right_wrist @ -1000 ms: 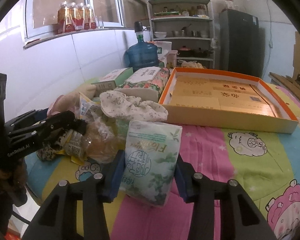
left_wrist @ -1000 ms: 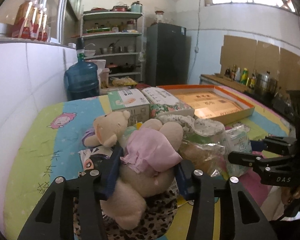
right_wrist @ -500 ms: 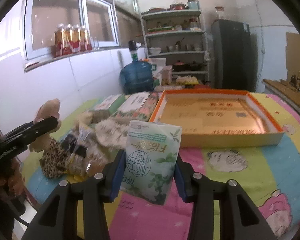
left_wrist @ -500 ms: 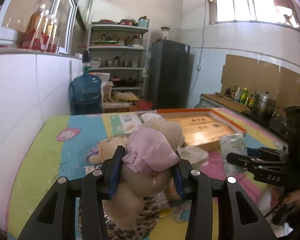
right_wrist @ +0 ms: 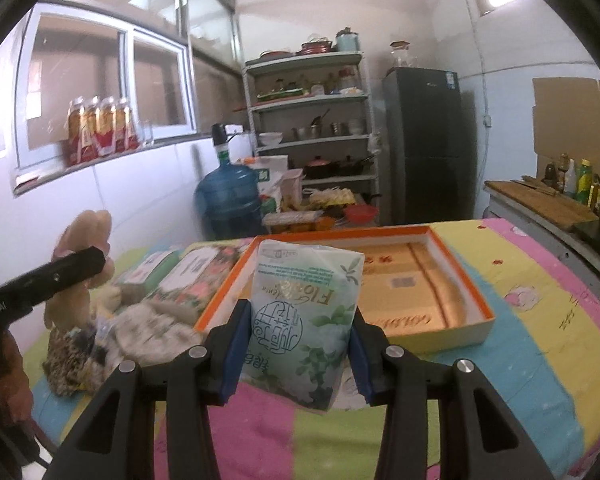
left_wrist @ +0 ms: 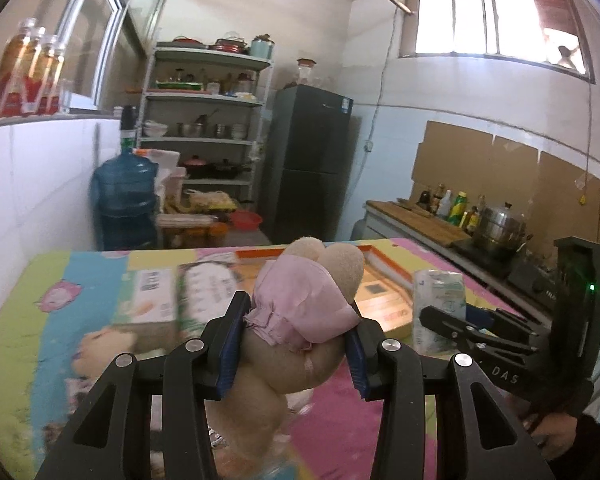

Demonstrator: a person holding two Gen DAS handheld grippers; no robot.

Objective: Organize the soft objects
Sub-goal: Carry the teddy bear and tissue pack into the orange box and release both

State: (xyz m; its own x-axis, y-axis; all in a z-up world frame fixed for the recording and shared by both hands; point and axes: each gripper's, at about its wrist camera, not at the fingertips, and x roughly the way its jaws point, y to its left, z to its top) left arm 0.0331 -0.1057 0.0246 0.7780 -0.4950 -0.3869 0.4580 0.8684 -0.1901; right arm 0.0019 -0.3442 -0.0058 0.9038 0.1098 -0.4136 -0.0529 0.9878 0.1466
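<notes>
Your left gripper (left_wrist: 294,354) is squeezing a tan teddy bear (left_wrist: 300,320) in a pink dress (left_wrist: 304,304). The blue pads press into its soft middle from both sides. The bear is up in the air, above the bright cartoon tablecloth (left_wrist: 40,320). Its long way runs from low and near you to high and far away. The two round ends at the top point up and away from you, toward the orange-rimmed box (left_wrist: 380,280). The other end hangs down between the black fingers, low in the left wrist view. You cannot see the bear's face from here.

Your right gripper (right_wrist: 296,354) is squeezing a soft green and white pack of tissues (right_wrist: 304,320). The pads pinch it on its left and right sides. The pack stands tall, with its long way going up and down and its top tipped a little away from you. The big words on it look upside down. It is lifted off the table, in front of the near wall (right_wrist: 440,336) of the box.

A second soft toy (left_wrist: 100,348) lies on the cloth to the left, next to two flat boxes (left_wrist: 180,292). A heap of cloth and bags (right_wrist: 140,328) sits left of the orange-rimmed box.
</notes>
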